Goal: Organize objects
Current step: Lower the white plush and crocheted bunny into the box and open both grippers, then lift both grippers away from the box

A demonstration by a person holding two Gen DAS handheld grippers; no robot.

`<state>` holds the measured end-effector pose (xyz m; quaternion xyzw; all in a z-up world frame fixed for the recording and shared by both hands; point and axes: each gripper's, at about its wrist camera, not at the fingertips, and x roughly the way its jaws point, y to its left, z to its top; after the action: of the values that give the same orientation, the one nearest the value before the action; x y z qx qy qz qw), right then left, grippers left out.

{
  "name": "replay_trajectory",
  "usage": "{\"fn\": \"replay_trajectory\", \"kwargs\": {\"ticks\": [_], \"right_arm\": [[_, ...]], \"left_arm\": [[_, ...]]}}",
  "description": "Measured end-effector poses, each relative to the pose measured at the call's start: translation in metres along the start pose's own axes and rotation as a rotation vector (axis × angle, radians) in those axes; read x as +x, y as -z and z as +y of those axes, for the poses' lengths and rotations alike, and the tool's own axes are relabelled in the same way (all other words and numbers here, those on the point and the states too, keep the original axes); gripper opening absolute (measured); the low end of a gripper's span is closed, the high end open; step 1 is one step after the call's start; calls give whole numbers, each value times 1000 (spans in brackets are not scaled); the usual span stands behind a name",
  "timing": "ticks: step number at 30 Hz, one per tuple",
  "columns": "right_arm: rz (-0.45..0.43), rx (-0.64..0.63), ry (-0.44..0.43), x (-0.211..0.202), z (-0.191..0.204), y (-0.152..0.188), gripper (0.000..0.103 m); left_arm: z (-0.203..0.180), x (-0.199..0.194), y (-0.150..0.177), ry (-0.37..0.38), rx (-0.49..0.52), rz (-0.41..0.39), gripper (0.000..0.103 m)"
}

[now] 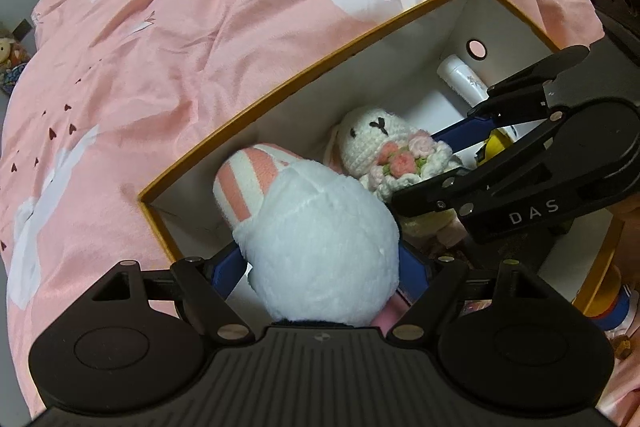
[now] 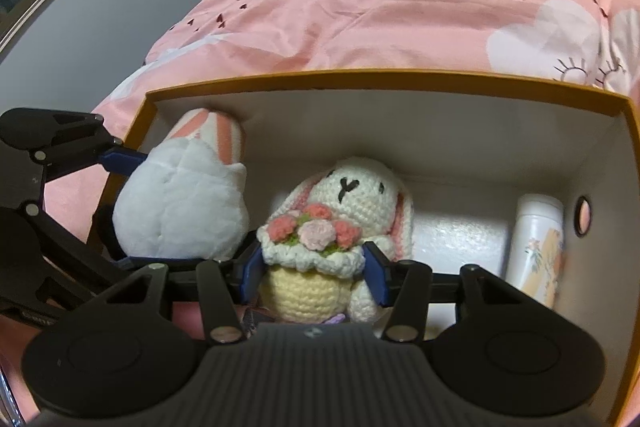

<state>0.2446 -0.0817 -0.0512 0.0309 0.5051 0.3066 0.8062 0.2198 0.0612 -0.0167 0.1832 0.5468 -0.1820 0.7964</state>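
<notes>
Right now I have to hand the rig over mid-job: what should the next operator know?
Left gripper: shut on the white plush toy, held inside the orange box at its left end.
Right gripper: shut on the crochet bunny, mid-box.
White bottle lies at the right end, near the wall hole.
Done: both toys carried into the box.
Left: probably release each, then withdraw. Items showing beyond the box's near edge may still need sorting.
</notes>
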Motion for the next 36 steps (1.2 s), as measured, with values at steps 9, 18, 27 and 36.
{"fn": "replay_trajectory", "kwargs": {"ticks": [9,18,27,36], "right_arm": [[12,-22,8,2,4,-3,54],[9,-87,19,10,15,-5,54],[11,-144,99,4,28,-2,54],[-89,-232,120,-52,49,17,54]], "left_arm": [[12,-14,4,-5,-40,-102,93],[19,-54,10,-40,-143,-182,91],[17,-99,25,-16,-152,-210,89],[-6,-129,37,52,-157,-248,89]]}}
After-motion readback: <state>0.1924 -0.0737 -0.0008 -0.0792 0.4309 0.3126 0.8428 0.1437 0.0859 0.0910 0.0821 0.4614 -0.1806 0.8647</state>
